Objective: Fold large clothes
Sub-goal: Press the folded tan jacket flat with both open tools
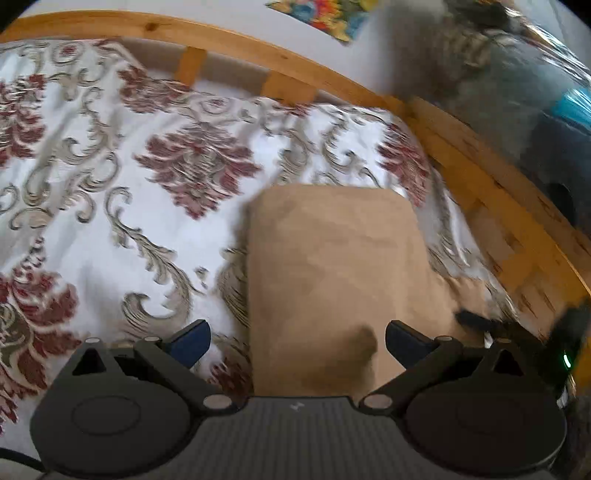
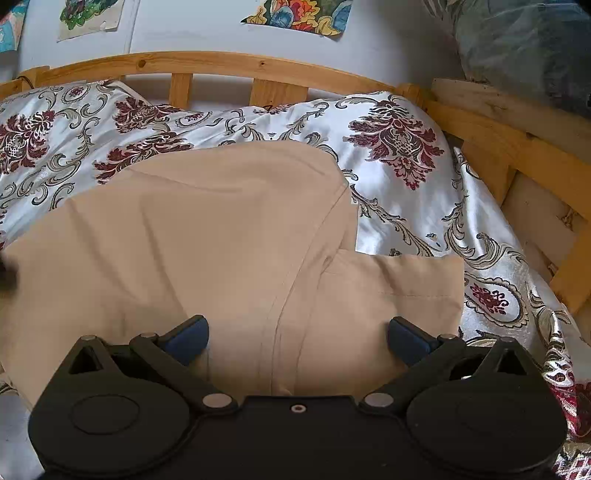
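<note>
Tan garment [image 2: 207, 236], some kind of big plain top or dress, is spread out on the bed over a shiny white cover [image 2: 406, 206] with dark red and grey damask flowers. From the right wrist camera it fills most of the middle and left of the bed, mostly flat with a few soft creases, and a long seam runs diagonally down through it toward the camera. A squarish flap that looks like a sleeve [image 2: 402, 284] sticks out toward the right edge of the bed, lying flat on the cover.

Right gripper [image 2: 297, 338] is hanging over the near part of the cloth with both blue-padded fingers [image 2: 188, 338] spread wide, nothing pinched between them. The seam passes right through the gap.

Left gripper [image 1: 297, 339] is the same deal: jaws wide apart, not holding anything. In its view a narrower tan panel runs away from the camera with a straight far edge and rounded corners, and there's a small dark fold or bump in the cloth close to the right finger. That picture is pretty motion-blurred, so fine detail is a guess.

Wooden slatted bed frame [image 2: 229, 64] wraps around the far side and right edge, and colourful pictures [image 2: 299, 14] are stuck on the pale wall behind.
</note>
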The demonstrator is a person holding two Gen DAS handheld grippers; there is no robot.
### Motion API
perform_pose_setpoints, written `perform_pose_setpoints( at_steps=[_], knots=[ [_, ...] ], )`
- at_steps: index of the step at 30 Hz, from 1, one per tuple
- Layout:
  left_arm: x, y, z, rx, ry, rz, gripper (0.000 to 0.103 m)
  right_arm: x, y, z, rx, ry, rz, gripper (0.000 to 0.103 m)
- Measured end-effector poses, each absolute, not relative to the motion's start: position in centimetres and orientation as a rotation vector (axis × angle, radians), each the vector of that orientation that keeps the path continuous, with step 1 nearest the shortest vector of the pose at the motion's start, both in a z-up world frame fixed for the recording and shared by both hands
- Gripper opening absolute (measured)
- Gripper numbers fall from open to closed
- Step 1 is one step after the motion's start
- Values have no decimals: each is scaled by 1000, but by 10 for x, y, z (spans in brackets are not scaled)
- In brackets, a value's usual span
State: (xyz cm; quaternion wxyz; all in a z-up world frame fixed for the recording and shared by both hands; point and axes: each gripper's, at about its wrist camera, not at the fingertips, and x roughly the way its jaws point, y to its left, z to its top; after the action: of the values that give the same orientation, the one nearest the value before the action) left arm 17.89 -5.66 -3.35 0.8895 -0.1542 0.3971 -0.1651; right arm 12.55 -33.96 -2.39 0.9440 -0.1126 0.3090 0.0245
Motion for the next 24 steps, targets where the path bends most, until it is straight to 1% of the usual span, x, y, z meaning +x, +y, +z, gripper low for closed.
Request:
perform_pose_setpoints(
  at_steps=[2, 7, 15, 17, 22, 24],
  knots=[
    [190, -56, -41, -324, 850, -314, 103, 126, -340, -24, -227, 629, 50, 102],
    [202, -42, -64, -489, 918, -344, 103, 126, -340, -24, -226, 631, 48, 102],
    [191, -51, -68, -332, 856, -336, 103, 125, -339, -23, -227, 637, 46, 102],
    [190, -53, -67, -316, 863, -330, 103, 121, -338, -14, -212, 642, 12, 102],
    [188, -53, -67, -305, 854, -329, 103, 91, -345, 18, -102, 484, -72, 102],
    [188, -52, -70, -327, 862, -330, 103, 89, -350, 20, -109, 485, -124, 102]
  ],
)
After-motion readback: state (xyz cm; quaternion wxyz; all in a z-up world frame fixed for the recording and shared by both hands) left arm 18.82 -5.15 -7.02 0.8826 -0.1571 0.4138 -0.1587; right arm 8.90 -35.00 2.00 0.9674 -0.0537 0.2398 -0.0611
